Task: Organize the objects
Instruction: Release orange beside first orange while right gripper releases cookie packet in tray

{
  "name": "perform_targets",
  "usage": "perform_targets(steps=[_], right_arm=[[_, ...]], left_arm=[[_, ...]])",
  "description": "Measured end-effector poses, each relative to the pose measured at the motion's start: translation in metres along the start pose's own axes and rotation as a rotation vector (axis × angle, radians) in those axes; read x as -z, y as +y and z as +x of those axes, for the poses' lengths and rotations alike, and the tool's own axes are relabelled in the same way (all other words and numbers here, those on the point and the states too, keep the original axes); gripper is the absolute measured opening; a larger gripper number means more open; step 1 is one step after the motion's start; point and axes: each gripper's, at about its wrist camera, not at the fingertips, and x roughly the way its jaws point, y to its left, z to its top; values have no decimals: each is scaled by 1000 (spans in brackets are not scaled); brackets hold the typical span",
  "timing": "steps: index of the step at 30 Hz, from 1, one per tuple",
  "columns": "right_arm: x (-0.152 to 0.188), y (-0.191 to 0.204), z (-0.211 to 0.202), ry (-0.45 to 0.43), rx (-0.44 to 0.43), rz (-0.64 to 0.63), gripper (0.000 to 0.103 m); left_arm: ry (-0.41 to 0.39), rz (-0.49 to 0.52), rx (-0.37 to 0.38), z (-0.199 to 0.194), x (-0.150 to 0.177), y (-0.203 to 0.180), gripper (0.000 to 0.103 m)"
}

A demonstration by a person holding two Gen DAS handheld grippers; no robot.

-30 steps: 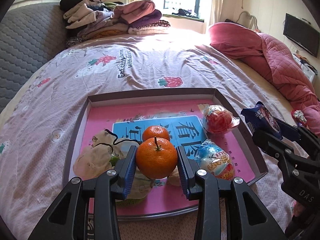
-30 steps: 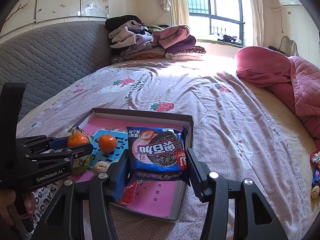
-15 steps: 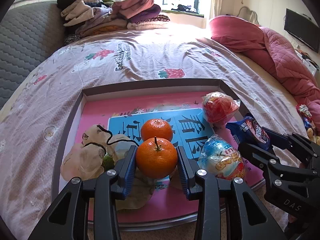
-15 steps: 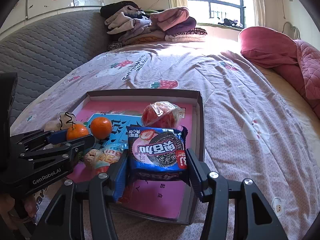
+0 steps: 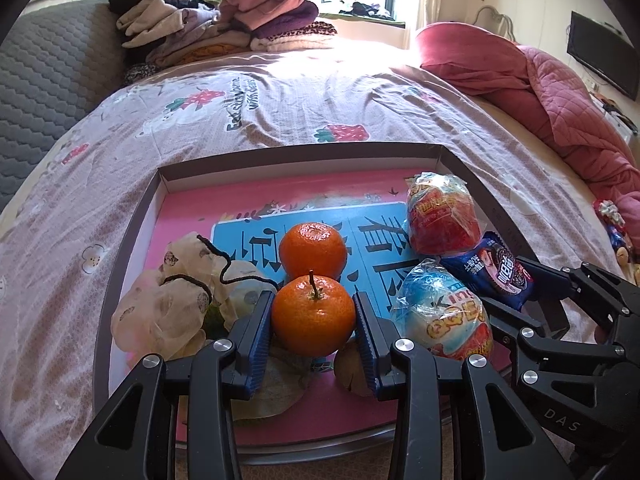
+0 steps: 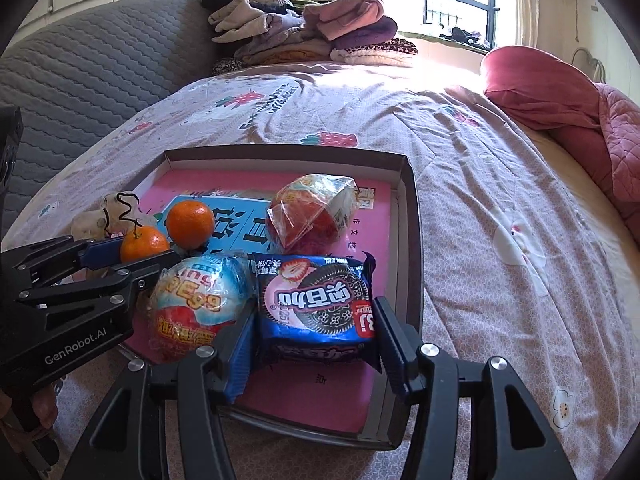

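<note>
A shallow box tray with a pink floor lies on the bed; it also shows in the right wrist view. My left gripper is shut on an orange with a stem, low over the tray's near part, just behind a second orange. My right gripper is shut on a blue cookie packet, held over the tray's right side. In the left wrist view the packet and right gripper are at the right.
In the tray lie a red wrapped snack, a blue-and-white wrapped egg, beige cloth pouches with a black cord and a walnut. Folded clothes and a pink quilt lie on the bed. Small items sit at the right.
Both grippers have moved forward and lower over the tray with their loads. The cookie packet has come down beside the wrapped egg and red snack.
</note>
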Motion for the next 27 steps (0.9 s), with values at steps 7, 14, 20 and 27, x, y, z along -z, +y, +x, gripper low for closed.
perform_targets(steps=[7, 14, 20, 27], right_arm=[[0, 7, 2, 14, 39, -47, 57], [-3, 3, -6, 1, 21, -34, 59], [-7, 5, -16, -25, 21, -36, 59], [-10, 5, -23, -39, 18, -29, 60]], left_arm=[[7, 0, 4, -1, 1, 3, 44], [8, -18, 14, -7, 0, 7, 53], [-4, -29, 14, -15, -2, 10, 57], [-10, -34, 9, -24, -4, 7, 67]])
